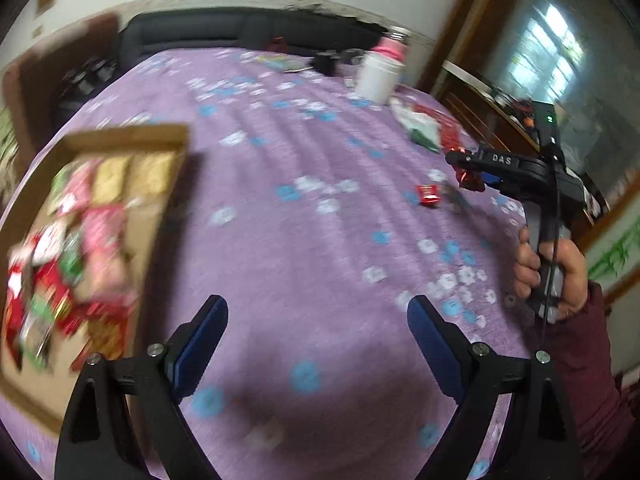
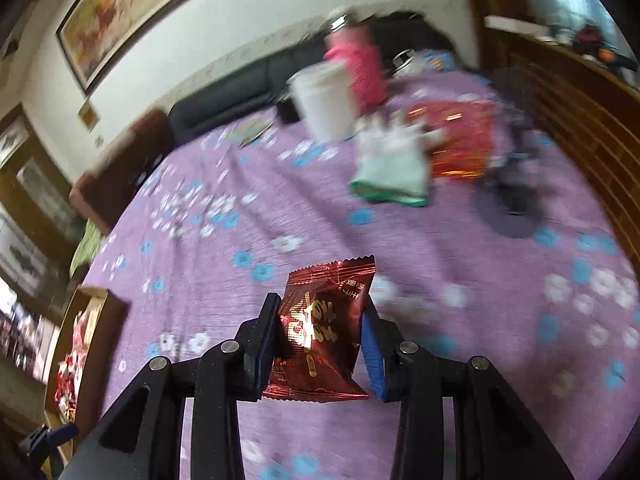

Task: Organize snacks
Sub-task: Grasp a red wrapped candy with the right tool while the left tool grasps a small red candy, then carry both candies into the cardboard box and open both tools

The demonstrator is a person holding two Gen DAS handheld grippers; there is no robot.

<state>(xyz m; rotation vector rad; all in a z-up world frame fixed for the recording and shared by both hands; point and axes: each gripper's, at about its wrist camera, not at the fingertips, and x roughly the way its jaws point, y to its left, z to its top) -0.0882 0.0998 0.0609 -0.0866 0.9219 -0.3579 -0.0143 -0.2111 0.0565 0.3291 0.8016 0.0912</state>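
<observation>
2 fisheye wrist views, each looking forward and steeply down along its own claw, close above the purple flower-print cloth desk (image 1: 312, 208), both sharing the open brown cardboard snack box (image 1: 120, 140), white plastic tub (image 2: 324, 100) and dark sofa (image 1: 224, 28) behind

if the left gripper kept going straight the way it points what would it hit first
Probably just the purple tablecloth. The left gripper has open, empty jaws and nothing lies ahead between them; the snack box sits off to its left.
</observation>
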